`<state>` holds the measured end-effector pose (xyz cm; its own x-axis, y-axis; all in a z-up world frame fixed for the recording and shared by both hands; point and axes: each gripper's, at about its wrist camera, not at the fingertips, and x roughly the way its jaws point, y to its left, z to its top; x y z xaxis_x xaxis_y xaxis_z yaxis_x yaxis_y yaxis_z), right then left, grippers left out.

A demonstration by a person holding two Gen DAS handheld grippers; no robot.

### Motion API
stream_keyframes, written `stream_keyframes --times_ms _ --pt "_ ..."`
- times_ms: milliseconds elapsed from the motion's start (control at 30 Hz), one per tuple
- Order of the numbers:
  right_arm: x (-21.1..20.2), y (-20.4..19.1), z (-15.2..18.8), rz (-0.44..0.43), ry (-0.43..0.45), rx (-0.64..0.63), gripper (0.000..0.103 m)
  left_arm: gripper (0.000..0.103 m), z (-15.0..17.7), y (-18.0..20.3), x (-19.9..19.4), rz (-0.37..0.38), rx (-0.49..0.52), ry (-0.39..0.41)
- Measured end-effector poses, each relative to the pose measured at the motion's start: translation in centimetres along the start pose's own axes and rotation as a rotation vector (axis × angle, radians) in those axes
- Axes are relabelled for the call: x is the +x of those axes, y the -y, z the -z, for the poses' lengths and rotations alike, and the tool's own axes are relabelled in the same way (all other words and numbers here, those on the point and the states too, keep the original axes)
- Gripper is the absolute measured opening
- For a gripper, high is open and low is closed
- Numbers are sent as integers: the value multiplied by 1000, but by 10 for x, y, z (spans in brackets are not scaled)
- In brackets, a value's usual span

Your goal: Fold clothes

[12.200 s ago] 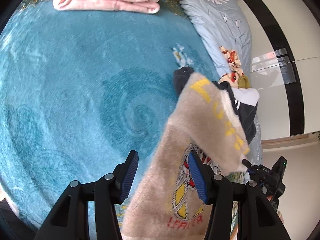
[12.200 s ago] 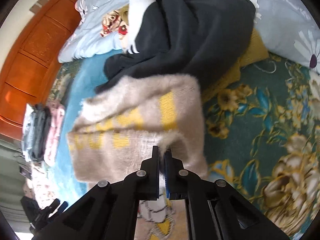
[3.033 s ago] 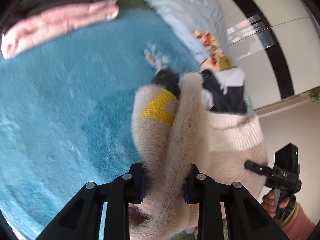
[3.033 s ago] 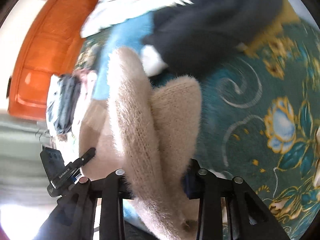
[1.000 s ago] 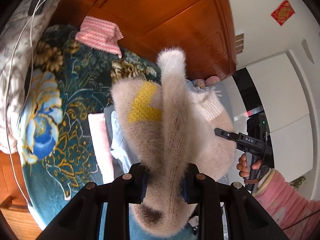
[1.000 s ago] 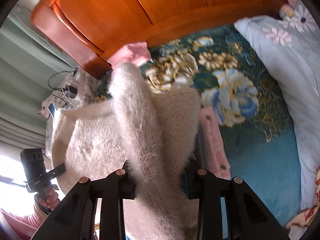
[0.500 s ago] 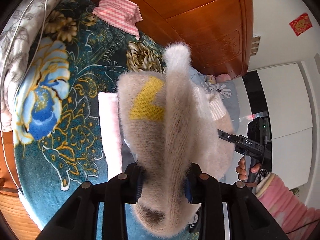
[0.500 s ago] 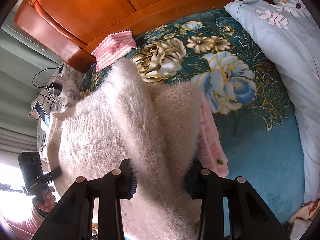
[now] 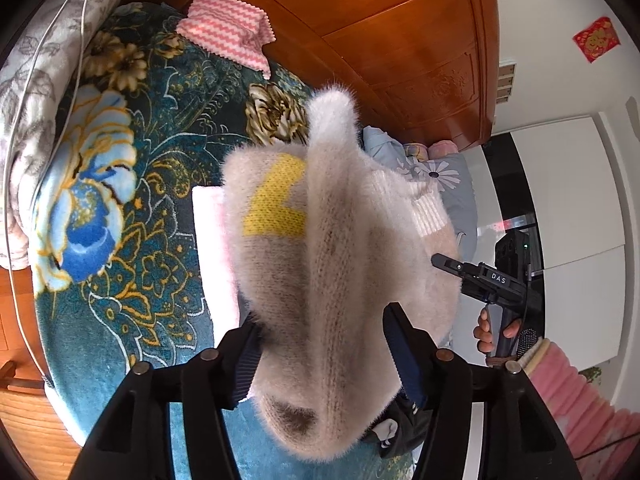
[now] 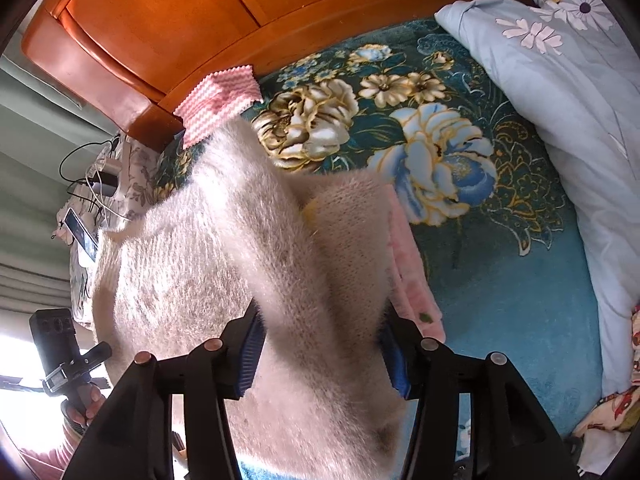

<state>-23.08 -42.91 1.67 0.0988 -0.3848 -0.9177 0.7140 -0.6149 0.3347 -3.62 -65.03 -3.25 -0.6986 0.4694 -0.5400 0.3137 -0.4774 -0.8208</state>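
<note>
A folded fuzzy beige sweater [image 9: 332,248] with yellow lettering is bunched between both grippers. My left gripper [image 9: 326,344] has it between its blue pads, and its jaws stand wider apart than before. My right gripper [image 10: 322,344] holds the other end of the sweater [image 10: 240,280] the same way. The sweater hangs over a stack of folded clothes topped by a pink garment [image 9: 212,248], which also shows in the right wrist view [image 10: 412,280]. Whether the sweater rests on the stack is hidden.
The bed has a teal floral blanket [image 9: 120,200] and a wooden headboard [image 9: 380,20]. A pink zigzag cloth [image 9: 228,36] lies by the headboard. A light blue quilt [image 10: 560,100] lies along the right side. A grey blanket with cables [image 9: 28,100] lies at left.
Both grippers carried the sweater lower over the pink stack near the headboard. Both pairs of jaws have spread a little wider around the sweater.
</note>
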Motion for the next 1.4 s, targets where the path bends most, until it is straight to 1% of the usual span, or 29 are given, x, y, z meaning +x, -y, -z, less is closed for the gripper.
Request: stream_keyframes --times_ms 167,300,400,500,567,633,733,833,900,967,1033,1067,1133,1200,1400 --pt "-12 4 2 21 29 22 53 68 -5 0 -11 -2 -10 12" --pt "-23 2 2 34 68 27 53 71 -9 2 -26 -12 1 46" --pt "-34 0 4 51 108 35 53 72 -13 9 -41 -38 33 87" --pt "-50 -10 6 77 160 23 53 72 -17 18 -51 -64 78 111" --pt "-59 -19 7 96 197 10 53 72 -18 30 -56 -85 129 124" --pt "-69 -37 10 102 238 -27 53 72 -17 46 -58 -106 189 131" --pt "-83 -63 15 111 297 -83 53 72 -13 74 -51 -116 300 124" --pt "-69 -94 20 114 238 -214 53 72 -8 95 -33 -126 383 89" --pt "-53 -105 22 139 186 -274 53 72 -4 102 -17 -149 422 53" --pt "-41 -105 24 153 163 -286 53 72 1 108 0 -181 463 23" --pt "-28 -105 27 167 140 -297 53 72 6 106 15 -213 481 -4" --pt "-22 -101 27 188 133 -301 53 72 8 106 22 -229 489 -18" --pt "-12 -96 26 216 120 -292 54 72 9 100 35 -265 476 -46" --pt "-2 -87 24 237 103 -272 54 72 10 93 47 -286 466 -66" --pt "25 -74 22 252 78 -236 54 72 11 85 56 -292 461 -64"
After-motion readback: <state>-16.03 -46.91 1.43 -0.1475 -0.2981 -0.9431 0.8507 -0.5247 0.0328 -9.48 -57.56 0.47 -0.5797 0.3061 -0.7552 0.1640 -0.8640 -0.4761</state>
